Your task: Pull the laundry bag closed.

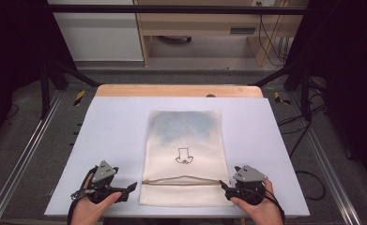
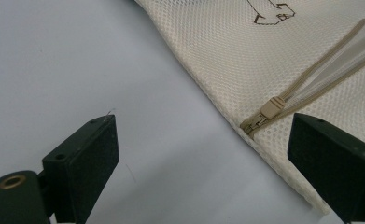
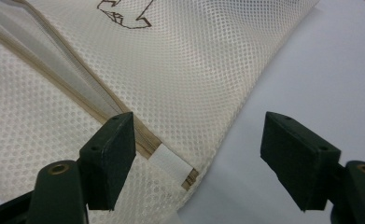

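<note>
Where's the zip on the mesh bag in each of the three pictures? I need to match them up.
High view: the zip runs across the bag near its front edge, between the two grippers.
Left gripper view: upper right, its slider sits at the bag's edge, near the right jaw.
Right gripper view: upper left running down to centre, its end is beside the left jaw.
Shared landmark: the brown drawing on the bag.

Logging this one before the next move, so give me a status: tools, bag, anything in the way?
Left tool open beside zipper pull. Right tool open at mesh bag edge, nothing gripped. Bag flat, zipper partly open. Path clear.
</note>
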A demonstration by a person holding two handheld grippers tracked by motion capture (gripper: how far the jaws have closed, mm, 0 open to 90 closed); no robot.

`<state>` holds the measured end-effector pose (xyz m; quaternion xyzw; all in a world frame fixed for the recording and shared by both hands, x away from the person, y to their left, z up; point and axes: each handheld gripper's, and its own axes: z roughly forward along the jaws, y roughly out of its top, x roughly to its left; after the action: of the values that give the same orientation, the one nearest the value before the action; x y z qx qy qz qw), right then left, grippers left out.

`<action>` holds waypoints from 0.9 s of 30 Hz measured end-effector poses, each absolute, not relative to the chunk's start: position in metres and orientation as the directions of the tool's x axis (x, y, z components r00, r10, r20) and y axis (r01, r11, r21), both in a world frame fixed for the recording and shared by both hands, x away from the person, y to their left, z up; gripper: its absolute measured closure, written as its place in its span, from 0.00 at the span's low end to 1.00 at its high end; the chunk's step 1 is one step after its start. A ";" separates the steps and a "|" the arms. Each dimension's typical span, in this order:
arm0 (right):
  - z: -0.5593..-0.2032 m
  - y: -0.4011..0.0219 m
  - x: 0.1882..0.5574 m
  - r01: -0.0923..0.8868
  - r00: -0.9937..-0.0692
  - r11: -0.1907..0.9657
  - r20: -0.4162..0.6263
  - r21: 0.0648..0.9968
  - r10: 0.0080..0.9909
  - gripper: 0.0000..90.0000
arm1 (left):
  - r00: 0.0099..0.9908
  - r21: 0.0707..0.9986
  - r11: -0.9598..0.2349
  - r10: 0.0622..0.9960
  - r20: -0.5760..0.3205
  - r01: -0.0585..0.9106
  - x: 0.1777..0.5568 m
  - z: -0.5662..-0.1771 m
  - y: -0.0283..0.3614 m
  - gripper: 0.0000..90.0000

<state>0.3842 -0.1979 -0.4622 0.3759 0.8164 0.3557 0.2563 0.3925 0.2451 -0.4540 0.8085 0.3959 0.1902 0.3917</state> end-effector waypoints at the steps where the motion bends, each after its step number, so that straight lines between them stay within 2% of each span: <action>1: -0.462 -0.198 0.384 0.431 -0.586 0.464 -0.151 0.774 0.796 0.30 | 0.614 0.784 -0.380 0.789 -0.003 0.491 0.392 -0.454 0.245 0.10; 6: -0.453 -0.186 0.381 0.407 -0.620 0.491 -0.161 0.770 0.768 0.32 | 0.616 0.782 -0.385 0.788 0.001 0.490 0.385 -0.451 0.253 0.11; 10: -0.439 -0.165 0.379 0.356 -0.679 0.543 -0.188 0.761 0.710 0.42 | 0.605 0.779 -0.383 0.796 0.006 0.496 0.381 -0.451 0.264 0.11; 12: -0.430 -0.147 0.379 0.320 -0.715 0.582 -0.212 0.748 0.666 0.50 | 0.601 0.779 -0.375 0.799 -0.004 0.503 0.380 -0.452 0.269 0.11; 16: -0.424 -0.126 0.382 0.295 -0.758 0.616 -0.213 0.730 0.616 0.57 | 0.606 0.771 -0.395 0.795 0.015 0.499 0.373 -0.454 0.275 0.11; 17: -0.420 -0.109 0.387 0.272 -0.789 0.646 -0.219 0.713 0.574 0.60 | 0.603 0.773 -0.394 0.798 0.019 0.498 0.372 -0.454 0.276 0.11; 27: -0.410 -0.055 0.400 0.195 -0.866 0.748 -0.246 0.634 0.435 0.74 | 0.599 0.763 -0.413 0.800 0.042 0.498 0.374 -0.454 0.275 0.12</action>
<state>0.4003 -0.0546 -0.4104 0.1722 0.9147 0.3105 0.1928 0.3743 0.2753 -0.4541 0.8151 0.3980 0.2051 0.3676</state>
